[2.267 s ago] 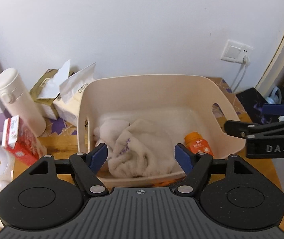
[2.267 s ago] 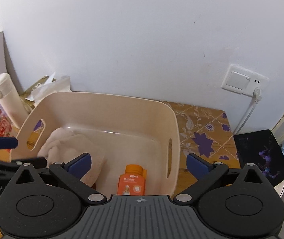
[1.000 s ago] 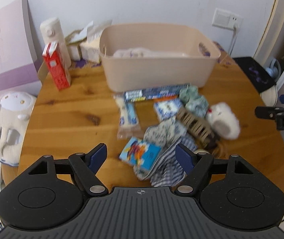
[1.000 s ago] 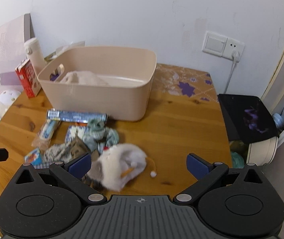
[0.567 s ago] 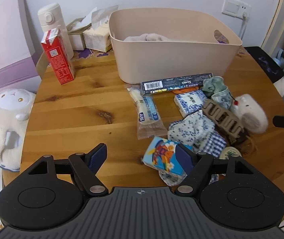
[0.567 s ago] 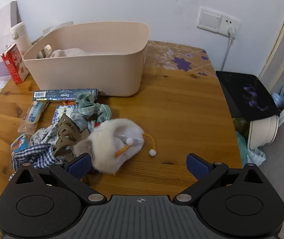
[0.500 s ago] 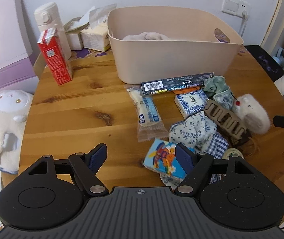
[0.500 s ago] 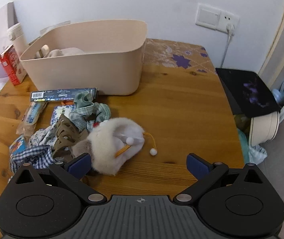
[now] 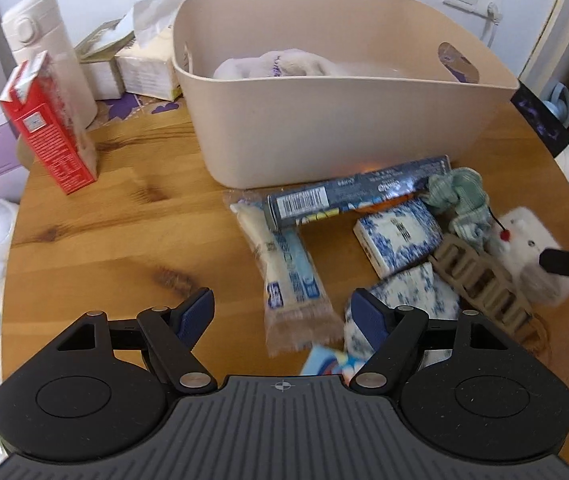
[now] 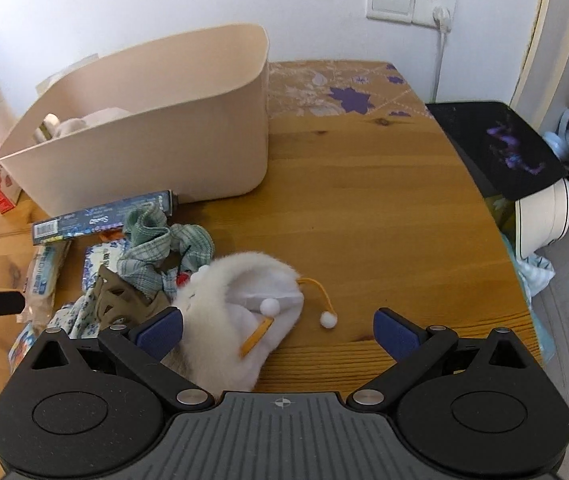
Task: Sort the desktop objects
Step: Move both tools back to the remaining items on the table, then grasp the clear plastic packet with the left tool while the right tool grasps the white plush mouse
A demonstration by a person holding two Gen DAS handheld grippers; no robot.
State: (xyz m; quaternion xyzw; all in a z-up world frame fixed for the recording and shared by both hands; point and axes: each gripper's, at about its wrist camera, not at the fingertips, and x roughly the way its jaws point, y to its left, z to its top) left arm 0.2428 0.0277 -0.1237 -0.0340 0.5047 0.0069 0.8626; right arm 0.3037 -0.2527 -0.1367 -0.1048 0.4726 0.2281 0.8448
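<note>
Both grippers had swung away from the beige plastic bin (image 9: 324,128) and dropped toward the clutter on the round wooden desk (image 9: 132,216). The left gripper (image 9: 282,314), jaws spread and empty, hung over the clear-wrapped snack packet (image 9: 284,272), with the bin at twelve o'clock. The right gripper (image 10: 276,330), also spread and holding nothing, framed the fluffy white plush toy (image 10: 240,308). Probably the next two picks were lined up.

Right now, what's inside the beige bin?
In the beige bin, a white cloth bundle shows above the rim at the left. The near wall hides the floor; anything else there can't be seen.
</note>
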